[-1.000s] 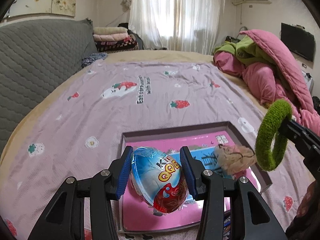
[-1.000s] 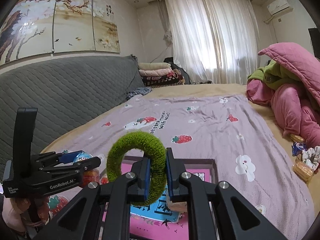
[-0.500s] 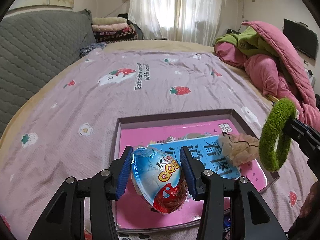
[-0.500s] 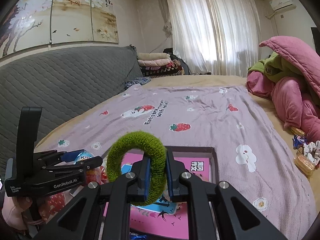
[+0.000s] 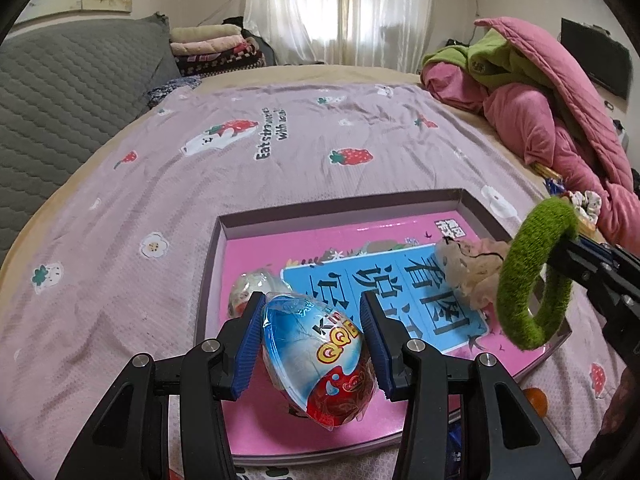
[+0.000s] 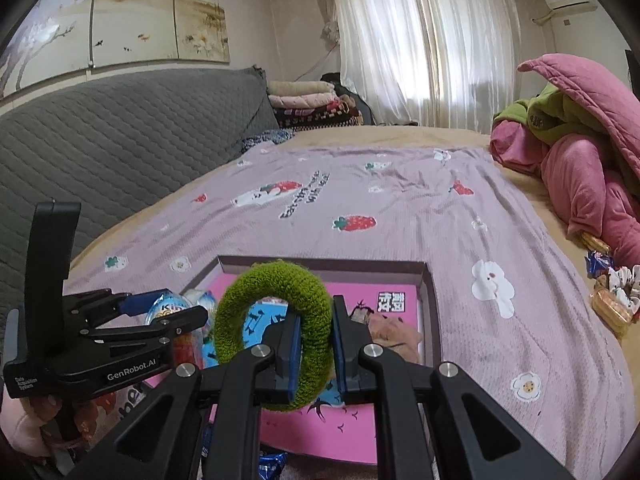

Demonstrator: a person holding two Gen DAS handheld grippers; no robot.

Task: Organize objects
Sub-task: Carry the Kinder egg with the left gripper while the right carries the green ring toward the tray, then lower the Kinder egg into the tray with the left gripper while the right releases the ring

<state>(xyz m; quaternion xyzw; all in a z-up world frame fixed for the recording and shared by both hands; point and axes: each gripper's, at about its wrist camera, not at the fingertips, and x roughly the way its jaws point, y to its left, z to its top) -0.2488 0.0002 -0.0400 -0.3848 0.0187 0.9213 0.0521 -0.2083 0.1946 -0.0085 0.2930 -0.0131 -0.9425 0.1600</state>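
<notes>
Gripping egg toy [image 5: 318,354] w/ left gripper [image 5: 312,344] — right gripper [image 6: 314,346] pinching green ring [image 6: 276,336].

A pink quilt [image 6: 580,168] lies heaped beside folded blankets [image 6: 308,104], a grey headboard [image 6: 120,136] and white curtains [image 6: 424,40].

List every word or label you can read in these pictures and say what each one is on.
"Eat strawberries with ..." on the bedspread; its last word is too blurred to read.
"QQB", partly hidden, on the egg wrapper.
"GenRobot.AI" on the left tool.
Large Chinese characters on the tray lining: upside down, not read.
</notes>
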